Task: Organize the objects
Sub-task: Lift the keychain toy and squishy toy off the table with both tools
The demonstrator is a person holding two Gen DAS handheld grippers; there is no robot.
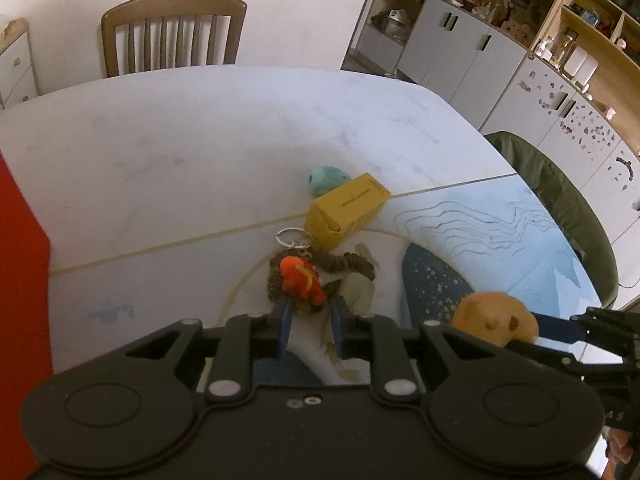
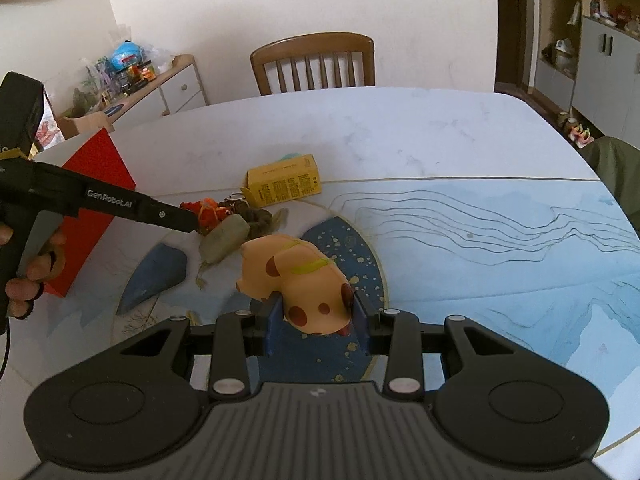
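Gripping a spotted toy dog [image 2: 304,280], the right claw [image 2: 316,312] hides its hindquarters.

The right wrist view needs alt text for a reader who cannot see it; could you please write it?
The right gripper grips a tan spotted toy dog over a blue patterned mat on a white table. At left, the left gripper reaches an orange plush keychain beside a yellow box.
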